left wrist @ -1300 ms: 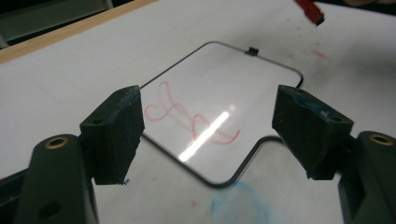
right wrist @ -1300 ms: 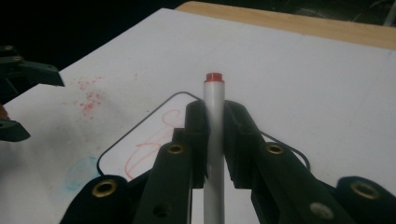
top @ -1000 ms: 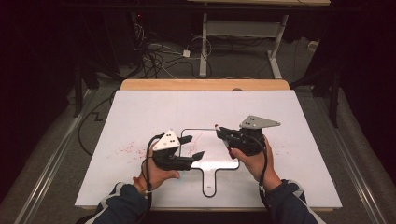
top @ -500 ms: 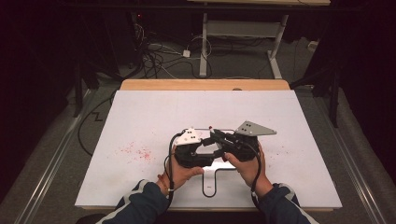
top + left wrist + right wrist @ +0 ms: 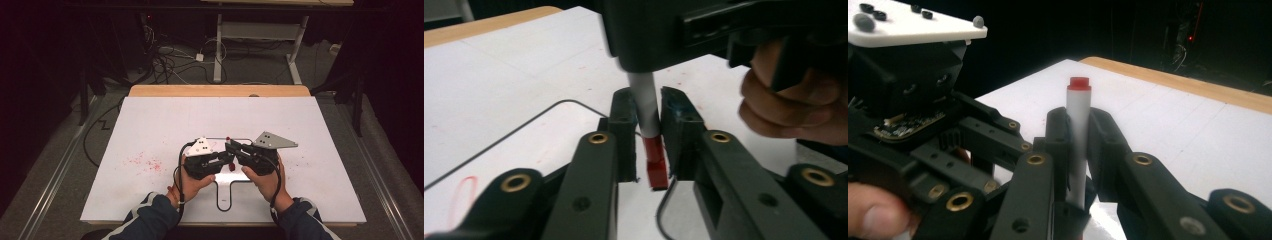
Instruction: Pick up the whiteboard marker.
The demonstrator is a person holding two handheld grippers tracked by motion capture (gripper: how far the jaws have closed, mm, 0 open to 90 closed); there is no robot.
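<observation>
A white marker [image 5: 1078, 115] with a red end cap [image 5: 1078, 82] stands upright in my right gripper [image 5: 1078, 131], whose jaws are shut on its barrel. In the left gripper view the same marker [image 5: 646, 102] hangs down from the right gripper's black body, and its lower red cap [image 5: 655, 166] sits just below the pads. My left gripper [image 5: 647, 120] has just been closing and now pinches the marker near that cap. In the high view both grippers, left [image 5: 227, 160] and right [image 5: 231, 146], meet nose to nose over the middle of the white board [image 5: 150, 125].
A thin black outline [image 5: 222, 206] is drawn on the board beneath the hands. Red scribbles [image 5: 145, 162] mark the board to the left. A wooden strip [image 5: 220, 91] edges the far side. Cables and desk legs lie on the dark floor beyond.
The left hand has moved right and the right hand slightly left, so the grippers now meet. The left jaws went from wide apart to closed on the marker.
</observation>
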